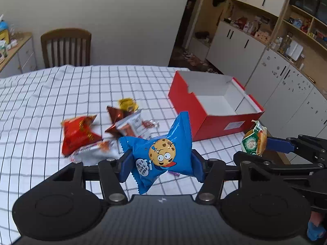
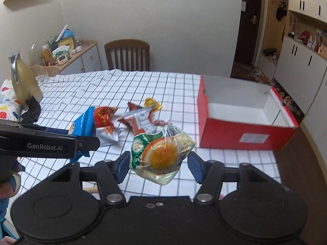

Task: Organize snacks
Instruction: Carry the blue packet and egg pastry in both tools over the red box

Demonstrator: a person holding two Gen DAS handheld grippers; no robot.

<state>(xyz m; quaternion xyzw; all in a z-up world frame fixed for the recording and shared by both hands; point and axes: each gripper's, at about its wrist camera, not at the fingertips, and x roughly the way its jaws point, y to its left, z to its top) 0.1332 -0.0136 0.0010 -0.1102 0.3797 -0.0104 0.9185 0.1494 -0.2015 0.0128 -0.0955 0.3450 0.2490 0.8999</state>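
My left gripper (image 1: 161,164) is shut on a blue cookie packet (image 1: 161,153) and holds it above the checked tablecloth (image 1: 61,85). My right gripper (image 2: 159,163) is shut on a green and white pastry packet (image 2: 161,155), also lifted off the table. From the left wrist view the pastry packet (image 1: 254,141) shows at the right in the other gripper (image 1: 259,145). Several loose snack packets lie in a heap mid-table, among them a red one (image 1: 78,133) and a brown one (image 1: 117,115). An open red box (image 1: 216,102) with a white inside stands at the right, nothing in it.
A wooden chair (image 1: 65,47) stands at the table's far side. At the left are a low cabinet with clutter (image 2: 67,51), a gold jug (image 2: 23,79) and a glass (image 2: 41,69). White cupboards (image 1: 286,85) line the right wall beyond the table edge.
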